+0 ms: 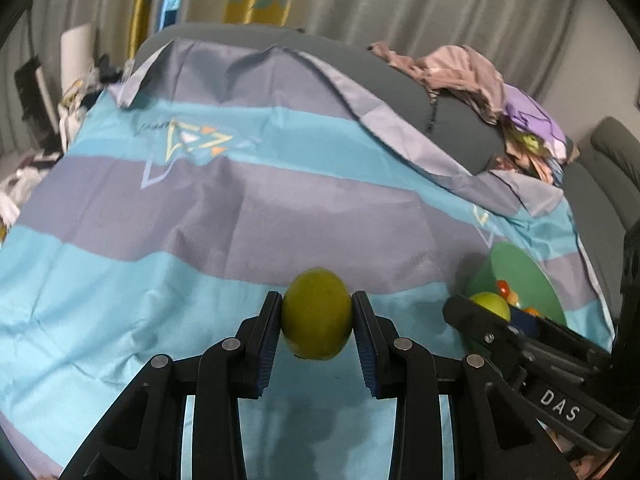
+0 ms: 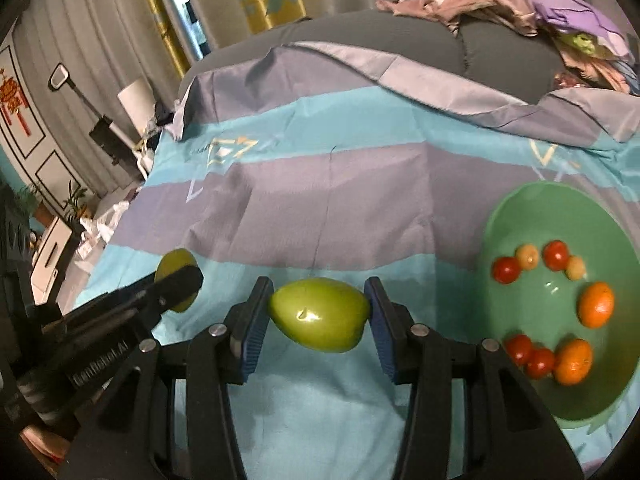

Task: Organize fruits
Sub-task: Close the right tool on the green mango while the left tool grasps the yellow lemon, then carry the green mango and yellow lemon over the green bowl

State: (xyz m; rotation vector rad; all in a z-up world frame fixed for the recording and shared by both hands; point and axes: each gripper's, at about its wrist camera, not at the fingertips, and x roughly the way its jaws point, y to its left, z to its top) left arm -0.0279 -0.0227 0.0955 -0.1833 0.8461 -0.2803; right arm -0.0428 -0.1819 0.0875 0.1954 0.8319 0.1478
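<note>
My left gripper (image 1: 317, 316) is shut on a yellow-green lemon (image 1: 317, 312), held above the striped cloth. In the right wrist view the same lemon (image 2: 173, 266) shows at the left, partly behind the left gripper's finger. My right gripper (image 2: 319, 314) is shut on a green apple (image 2: 319, 314), also lifted off the cloth. That apple (image 1: 491, 305) appears at the right of the left wrist view, behind the right gripper's finger. A green bowl (image 2: 516, 216) stands to the right, holding cherry tomatoes (image 2: 506, 270), two oranges (image 2: 596, 304) and small pale fruits (image 2: 527, 255).
A blue and grey striped cloth (image 1: 200, 200) covers the bed. A grey pillow (image 1: 452, 120) and a heap of crumpled clothes (image 1: 472, 76) lie at the far right. Curtains hang behind. Clutter and a white box (image 2: 50, 248) stand on the floor to the left.
</note>
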